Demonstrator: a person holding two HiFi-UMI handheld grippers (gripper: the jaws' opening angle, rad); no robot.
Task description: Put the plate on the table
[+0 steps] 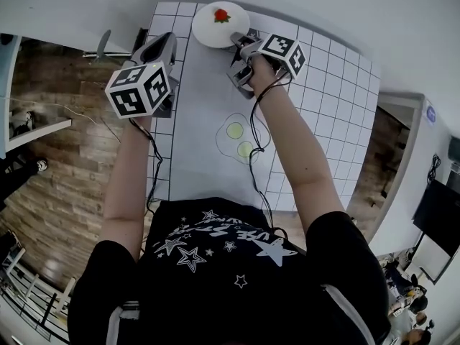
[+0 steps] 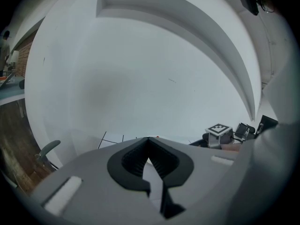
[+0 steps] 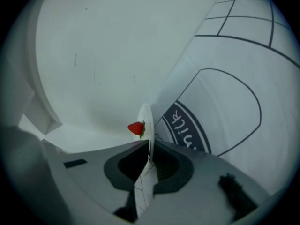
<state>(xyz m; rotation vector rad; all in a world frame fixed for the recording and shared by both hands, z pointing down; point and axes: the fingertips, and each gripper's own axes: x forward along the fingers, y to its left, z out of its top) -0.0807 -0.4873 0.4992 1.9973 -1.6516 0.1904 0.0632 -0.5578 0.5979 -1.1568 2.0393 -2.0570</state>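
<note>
**Plate clamped by its rim at the far end of the table**

Around the action first: a black cable (image 1: 253, 139) trails from the right wrist down across the cloth, passing a printed outline with two yellow-green circles (image 1: 239, 139) at mid-frame. A grey chair (image 1: 103, 45) stands off the table's upper left corner. Nothing lies between the plate and the cloth around it.

The surface is a table (image 1: 190, 121) under a white cloth ruled with a dark grid, running up the middle of the head view. There is wood floor (image 1: 57, 178) to the left and a plain white wall across the top. In the right gripper view a dark printed ring with lettering (image 3: 187, 125) shows on the cloth just right of the jaws.

Now the plate (image 1: 219, 26): white, round, at top centre, with a strawberry (image 1: 221, 15) sitting on it. The right gripper (image 1: 241, 45) comes in from the lower right and pinches the near rim. Its own view shows the plate (image 3: 144, 118) edge-on, squeezed between the pads, with the strawberry (image 3: 136, 128) just left. Whether the plate touches the cloth, I can't tell.

The left gripper (image 1: 167, 43) hangs left of the plate, apart from it, its jaws together on nothing.
</note>
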